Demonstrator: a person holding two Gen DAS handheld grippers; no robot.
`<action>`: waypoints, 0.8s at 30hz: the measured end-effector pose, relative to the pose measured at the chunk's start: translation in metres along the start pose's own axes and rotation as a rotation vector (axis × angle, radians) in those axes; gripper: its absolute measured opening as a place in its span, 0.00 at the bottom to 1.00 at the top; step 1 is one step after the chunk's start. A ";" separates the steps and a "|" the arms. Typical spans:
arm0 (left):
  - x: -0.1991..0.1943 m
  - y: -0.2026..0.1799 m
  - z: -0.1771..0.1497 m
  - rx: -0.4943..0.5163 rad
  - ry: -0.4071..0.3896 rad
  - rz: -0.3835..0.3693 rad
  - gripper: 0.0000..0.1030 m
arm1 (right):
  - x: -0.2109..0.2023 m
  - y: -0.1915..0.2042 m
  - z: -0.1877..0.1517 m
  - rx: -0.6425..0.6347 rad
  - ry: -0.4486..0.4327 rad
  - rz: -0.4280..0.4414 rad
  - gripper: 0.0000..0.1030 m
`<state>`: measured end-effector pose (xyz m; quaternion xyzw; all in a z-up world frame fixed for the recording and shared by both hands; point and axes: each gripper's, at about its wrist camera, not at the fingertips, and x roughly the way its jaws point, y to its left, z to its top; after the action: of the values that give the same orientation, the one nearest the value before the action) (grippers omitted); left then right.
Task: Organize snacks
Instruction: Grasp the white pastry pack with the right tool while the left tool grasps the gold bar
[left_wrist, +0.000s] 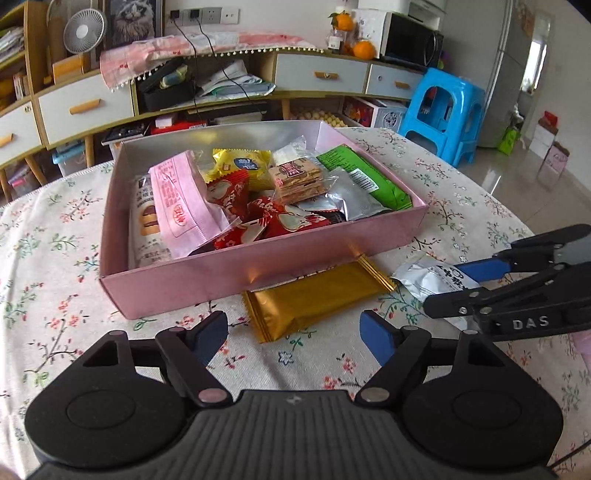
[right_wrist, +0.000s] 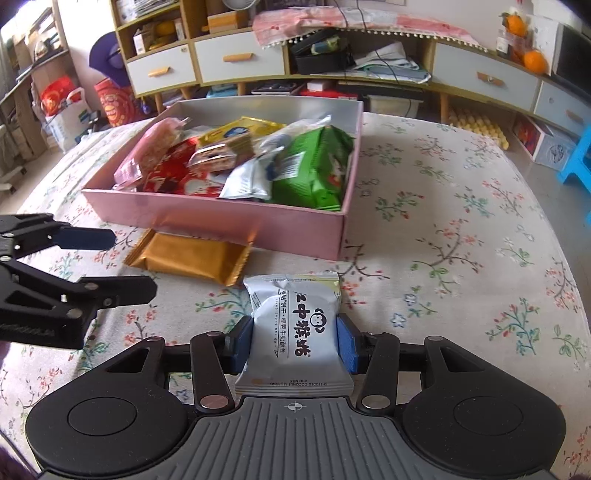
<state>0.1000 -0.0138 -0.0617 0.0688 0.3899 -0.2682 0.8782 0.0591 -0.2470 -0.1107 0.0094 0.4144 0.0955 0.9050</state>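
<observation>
a floral tablecloth (left_wrist: 55, 266) covered the table. behind it stood a long cabinet (left_wrist: 85, 107) with white drawers. a small fan (left_wrist: 84, 31) and a cat picture (left_wrist: 133, 18) were on its top. oranges (left_wrist: 364, 50) sat beside a microwave (left_wrist: 410, 38). a blue stool (left_wrist: 443, 110) stood on the floor near the table.

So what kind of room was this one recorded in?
Most likely a home living or dining room: a table under a floral tablecloth, a sideboard with drawers against the wall, and a microwave beside a fridge.

Black claw (left_wrist: 295, 338), blue pads (left_wrist: 378, 339), ribbed grey base, possibly rubber
</observation>
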 end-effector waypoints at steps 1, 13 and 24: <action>0.001 0.000 0.000 -0.004 -0.003 -0.008 0.72 | 0.000 -0.002 0.000 0.003 0.000 0.003 0.45; 0.001 -0.010 -0.001 0.045 0.049 -0.146 0.60 | -0.001 -0.018 0.005 0.052 0.012 0.017 0.45; 0.004 -0.030 -0.004 0.147 0.080 -0.099 0.74 | -0.002 -0.051 0.010 0.150 0.009 -0.052 0.48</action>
<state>0.0839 -0.0396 -0.0648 0.1245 0.4068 -0.3360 0.8403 0.0734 -0.2970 -0.1076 0.0660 0.4245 0.0404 0.9021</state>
